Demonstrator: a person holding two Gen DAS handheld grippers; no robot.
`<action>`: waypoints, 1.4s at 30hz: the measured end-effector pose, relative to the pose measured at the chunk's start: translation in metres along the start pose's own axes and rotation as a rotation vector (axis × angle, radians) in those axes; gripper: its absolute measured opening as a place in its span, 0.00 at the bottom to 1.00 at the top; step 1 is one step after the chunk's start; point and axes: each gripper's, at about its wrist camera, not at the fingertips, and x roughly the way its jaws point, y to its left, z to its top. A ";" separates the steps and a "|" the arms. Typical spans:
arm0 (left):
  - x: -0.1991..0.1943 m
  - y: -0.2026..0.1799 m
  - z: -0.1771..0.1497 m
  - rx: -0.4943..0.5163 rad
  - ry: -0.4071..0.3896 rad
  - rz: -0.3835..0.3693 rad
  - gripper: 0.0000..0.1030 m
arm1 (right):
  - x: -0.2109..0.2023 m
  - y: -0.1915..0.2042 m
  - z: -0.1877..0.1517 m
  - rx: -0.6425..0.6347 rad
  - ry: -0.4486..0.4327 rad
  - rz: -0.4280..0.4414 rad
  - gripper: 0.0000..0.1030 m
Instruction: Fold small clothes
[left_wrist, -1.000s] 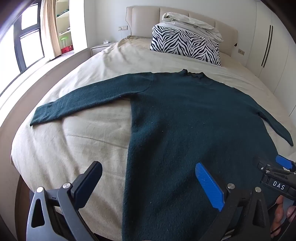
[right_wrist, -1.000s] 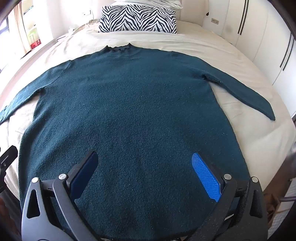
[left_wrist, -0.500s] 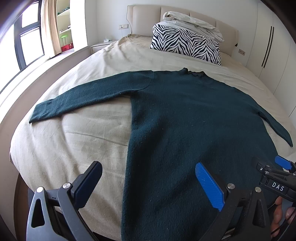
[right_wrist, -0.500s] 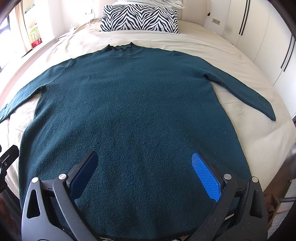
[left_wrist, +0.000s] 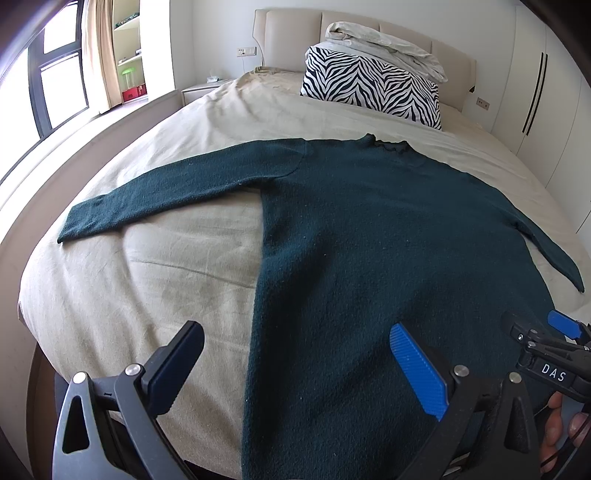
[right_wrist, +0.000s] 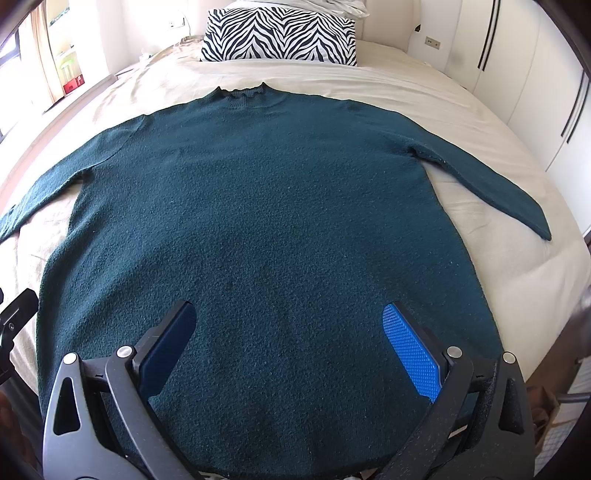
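A dark teal knitted long-sleeved sweater (right_wrist: 258, 229) lies flat on the beige-sheeted bed (left_wrist: 147, 280), both sleeves stretched outward, its neck toward the zebra-striped pillow (right_wrist: 280, 35). The left tool (left_wrist: 295, 365) hangs with fingers spread wide above the sweater's left hem edge. The right tool (right_wrist: 291, 347), likewise spread and gripping nothing, hangs above the hem's middle.

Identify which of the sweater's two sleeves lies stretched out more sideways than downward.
The left sleeve of the sweater: it reaches out sideways, while the right sleeve slants down toward the hem.
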 end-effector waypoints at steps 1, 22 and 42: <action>0.000 0.000 0.000 0.000 0.001 0.000 1.00 | 0.000 0.000 0.000 0.001 0.000 0.001 1.00; 0.003 -0.001 -0.005 -0.005 0.007 -0.003 1.00 | 0.001 0.000 -0.002 0.000 0.003 0.000 1.00; 0.004 -0.002 -0.007 -0.012 0.018 -0.012 1.00 | 0.003 -0.001 -0.003 -0.006 0.008 -0.001 1.00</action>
